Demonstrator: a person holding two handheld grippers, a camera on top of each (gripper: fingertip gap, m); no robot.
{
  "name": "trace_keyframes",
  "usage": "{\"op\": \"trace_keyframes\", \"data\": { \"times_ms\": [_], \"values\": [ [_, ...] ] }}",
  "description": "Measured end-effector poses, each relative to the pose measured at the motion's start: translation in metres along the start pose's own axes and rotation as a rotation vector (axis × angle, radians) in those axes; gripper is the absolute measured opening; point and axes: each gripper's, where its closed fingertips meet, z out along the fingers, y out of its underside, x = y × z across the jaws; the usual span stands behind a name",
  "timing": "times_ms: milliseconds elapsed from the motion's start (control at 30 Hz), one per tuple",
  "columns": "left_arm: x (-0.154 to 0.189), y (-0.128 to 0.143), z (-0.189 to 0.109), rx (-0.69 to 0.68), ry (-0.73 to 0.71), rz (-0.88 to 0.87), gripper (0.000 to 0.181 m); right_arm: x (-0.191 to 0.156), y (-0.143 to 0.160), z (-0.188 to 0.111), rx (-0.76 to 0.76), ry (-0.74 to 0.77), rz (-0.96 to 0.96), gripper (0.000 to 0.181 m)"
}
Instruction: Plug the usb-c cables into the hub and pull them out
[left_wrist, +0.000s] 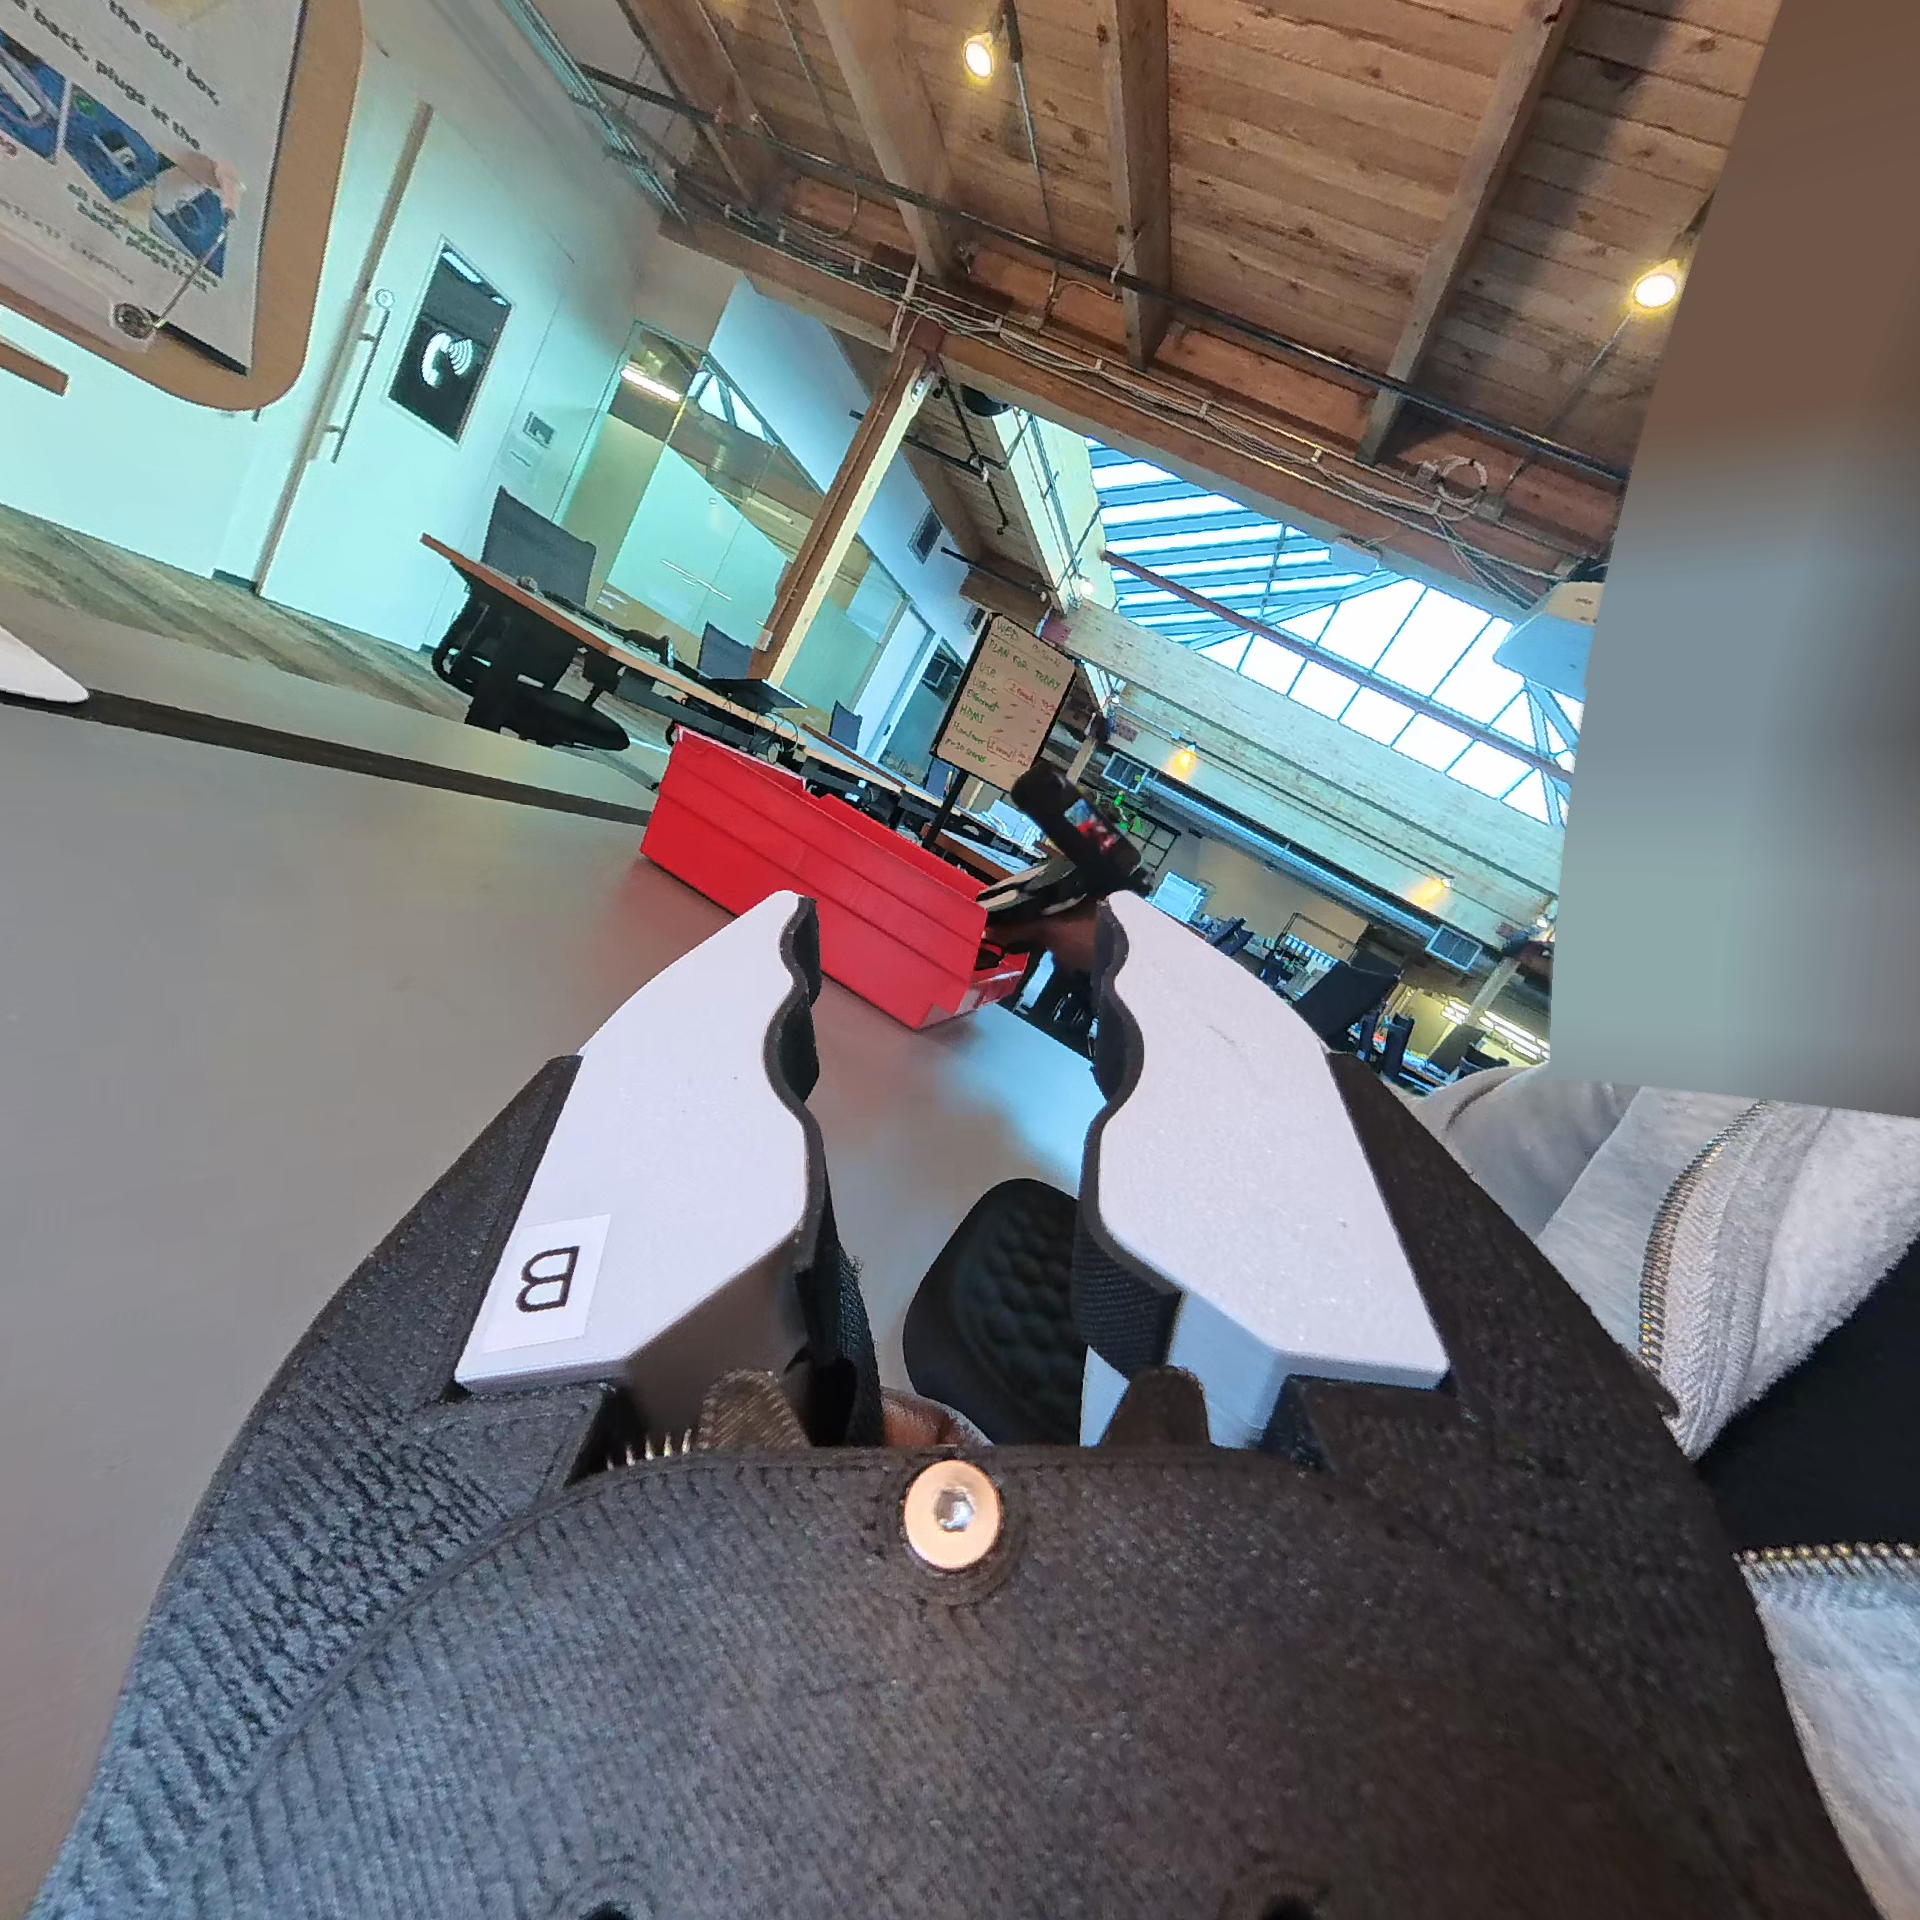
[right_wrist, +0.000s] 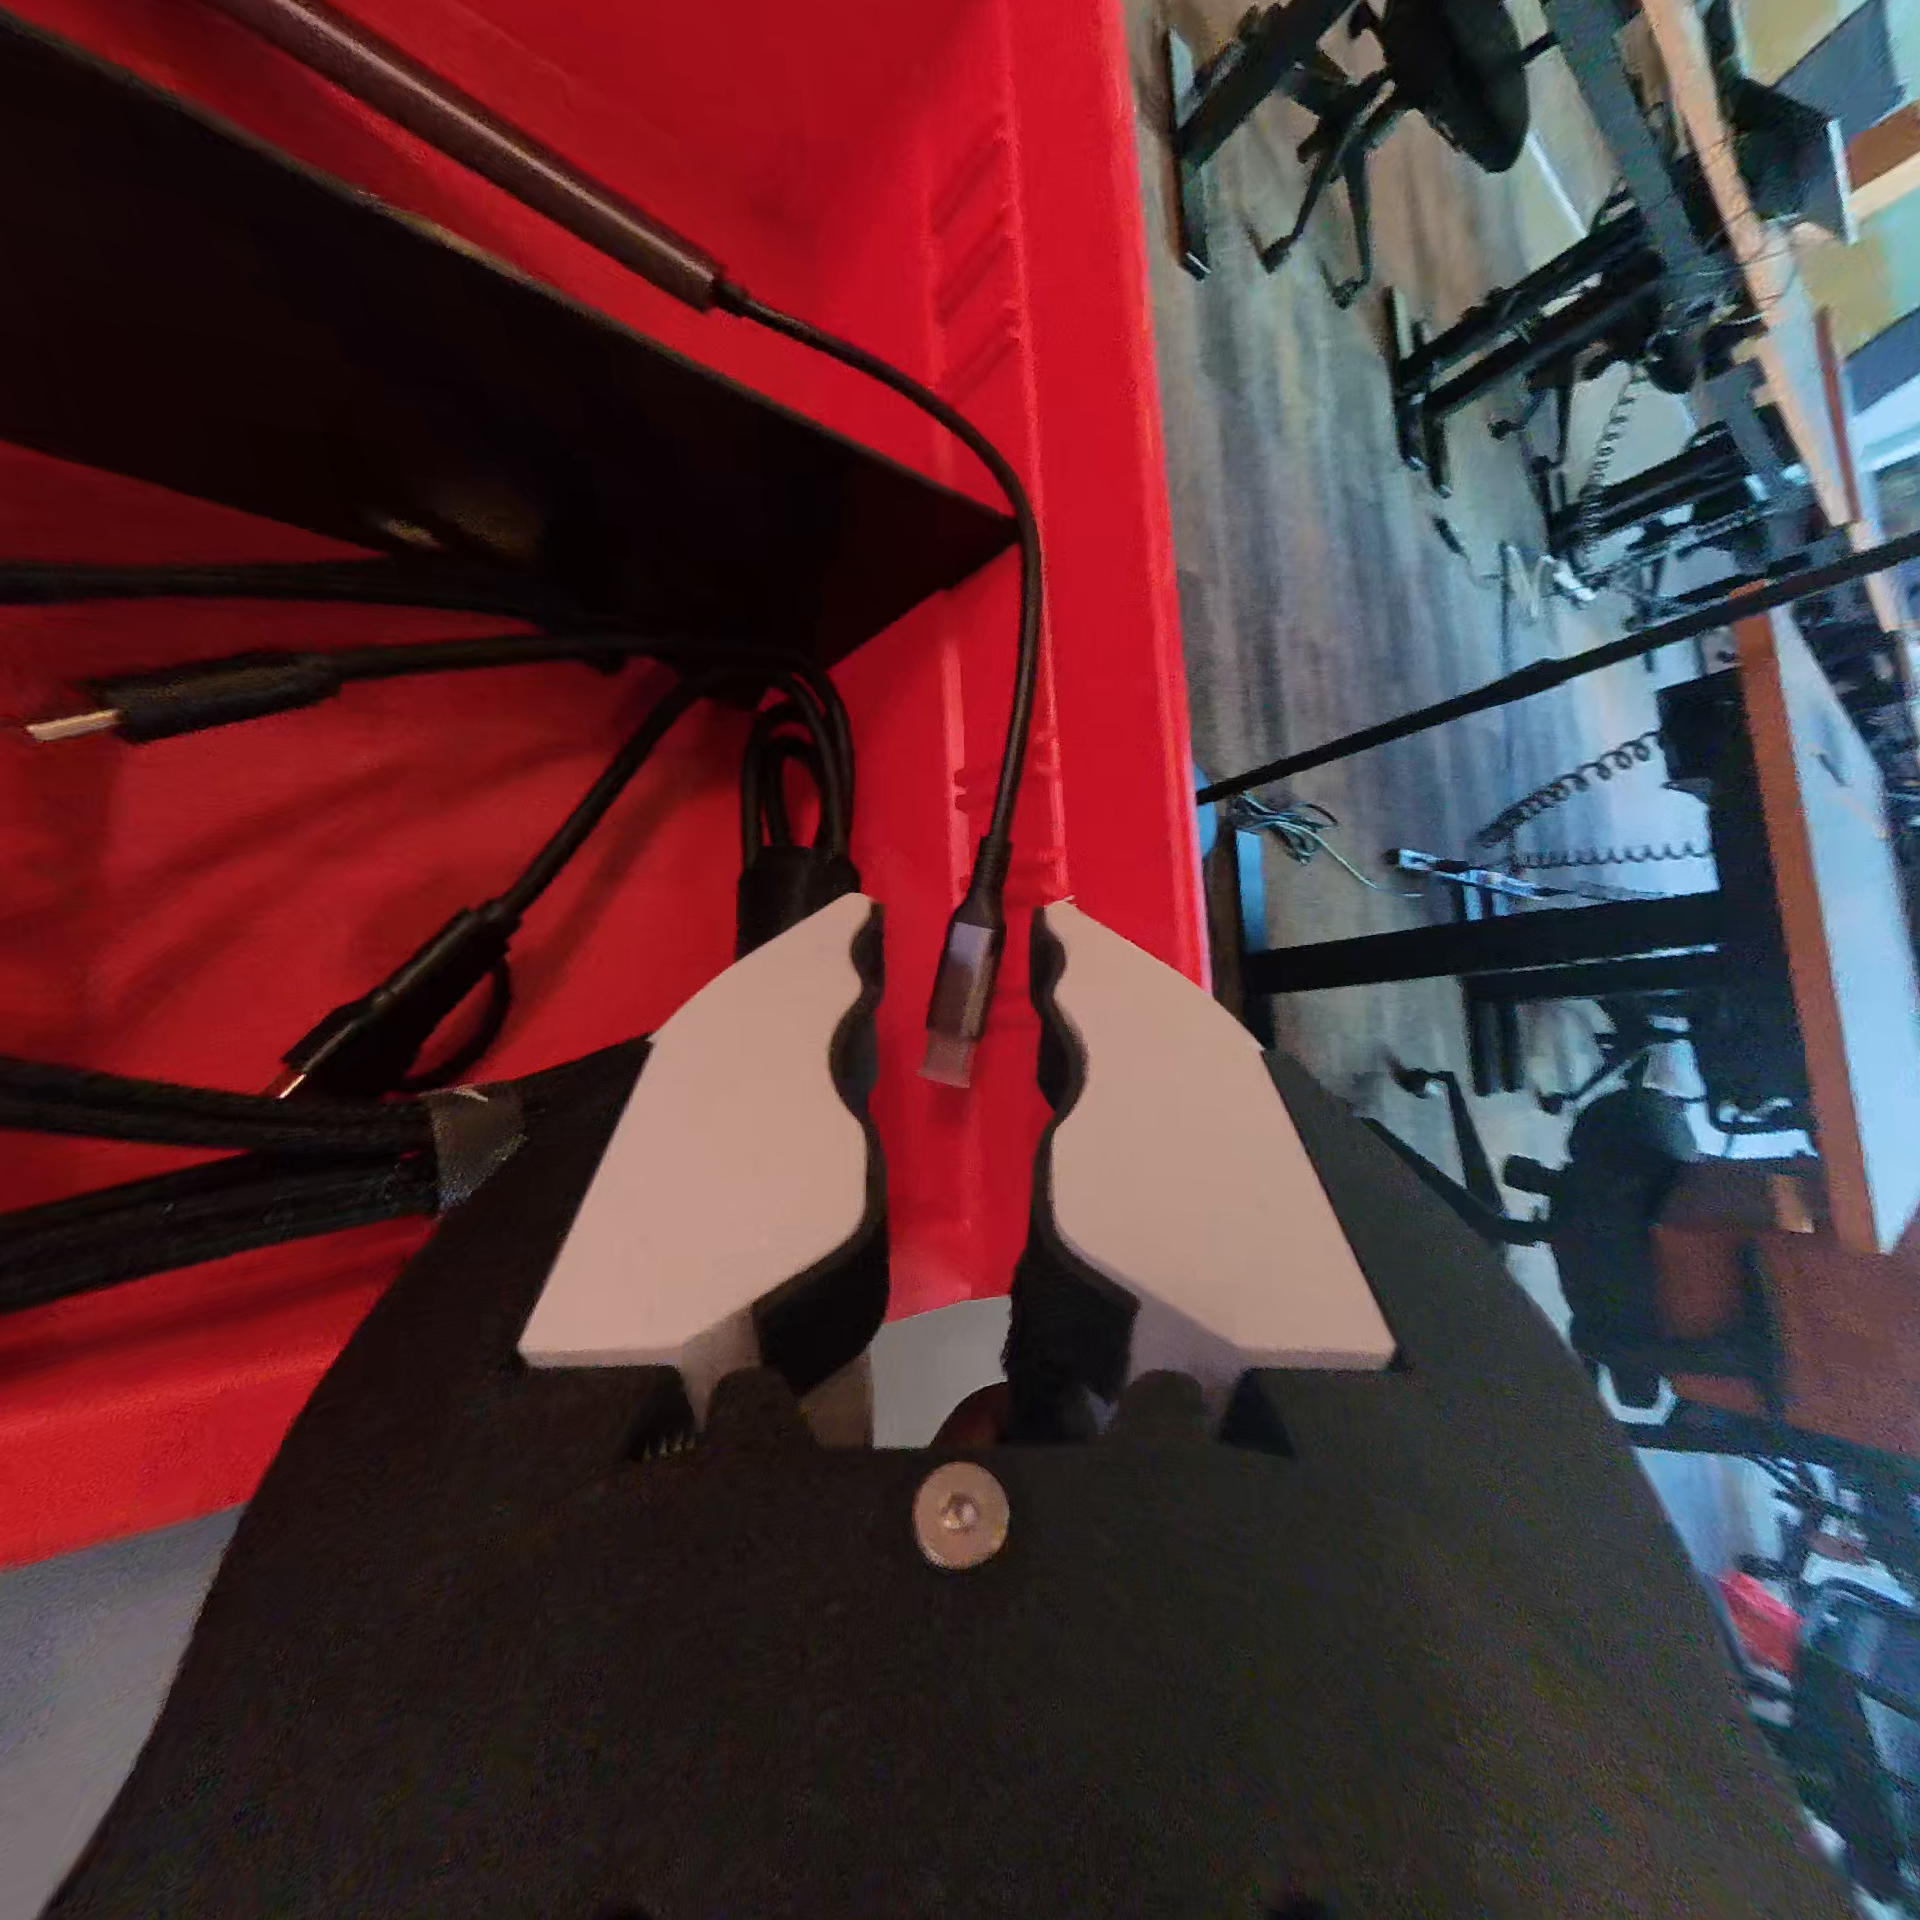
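In the right wrist view my right gripper (right_wrist: 956, 916) is open inside a red bin (right_wrist: 312, 1351). A grey-shelled usb-c plug (right_wrist: 956, 1003) lies between its fingertips with a gap on both sides. The plug's black cable (right_wrist: 1023, 582) curves up to a slim dark bar-shaped device (right_wrist: 499, 156), which may be the hub. Two more black usb-c plugs (right_wrist: 208, 701) (right_wrist: 390, 1013) lie loose to the left. My left gripper (left_wrist: 956, 904) is open and empty, low over the grey table (left_wrist: 312, 987), short of the red bin (left_wrist: 821, 883). The right gripper (left_wrist: 1075, 831) shows above the bin's far end.
A black box or divider (right_wrist: 416, 436) fills the bin's upper left. Thick braided black cables (right_wrist: 208, 1174) with tape run in from the left, and a small cable coil (right_wrist: 795, 800) sits by the left fingertip. A person's grey zip jacket (left_wrist: 1714, 1299) is at the right. The left gripper's tips are roughly 60 centimeters from the right gripper's.
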Motion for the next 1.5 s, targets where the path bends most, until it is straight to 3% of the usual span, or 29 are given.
{"op": "trace_keyframes", "data": {
  "times_ms": [100, 200, 400, 500, 600, 800, 967, 1133, 1200, 1300, 1400, 1500],
  "values": [
    [0.000, -0.001, 0.000, 0.003, 0.001, -0.004, 0.050, 0.000, 0.004, 0.004, -0.025, 0.048, -0.036, 0.011],
    [0.000, -0.001, 0.000, 0.004, 0.001, -0.008, 0.050, 0.005, -0.004, 0.000, 0.002, 0.090, -0.081, 0.010],
    [-0.001, -0.001, 0.000, 0.003, 0.001, -0.007, 0.050, 0.008, -0.062, -0.018, 0.169, -0.053, 0.013, 0.009],
    [-0.001, 0.000, 0.000, 0.001, 0.001, -0.006, 0.050, 0.002, -0.090, -0.010, 0.166, -0.151, 0.023, 0.008],
    [0.000, 0.000, 0.000, 0.002, 0.001, -0.003, 0.050, -0.020, -0.105, 0.011, 0.076, -0.320, 0.058, 0.008],
    [-0.001, 0.000, 0.000, 0.001, -0.001, -0.004, 0.050, -0.049, -0.107, 0.052, -0.132, -0.509, 0.120, 0.005],
    [-0.001, 0.000, 0.000, 0.001, -0.001, -0.007, 0.050, -0.061, -0.095, 0.065, -0.267, -0.542, 0.068, 0.000],
    [-0.001, 0.000, 0.000, 0.001, 0.000, -0.005, 0.050, -0.054, -0.108, 0.062, -0.218, -0.492, 0.020, 0.005],
    [-0.001, 0.000, 0.000, 0.001, 0.001, -0.005, 0.050, -0.051, -0.119, 0.055, -0.147, -0.466, 0.015, 0.012],
    [0.000, 0.000, 0.000, 0.003, 0.002, -0.004, 0.050, -0.055, -0.148, 0.025, 0.046, -0.470, 0.068, 0.038],
    [0.000, 0.000, 0.000, 0.003, 0.003, -0.003, 0.050, -0.066, -0.183, -0.035, 0.324, -0.503, 0.156, 0.061],
    [0.001, 0.000, 0.000, 0.002, 0.005, 0.004, 0.050, -0.087, -0.199, -0.107, 0.540, -0.556, 0.217, 0.086]
  ]
}}
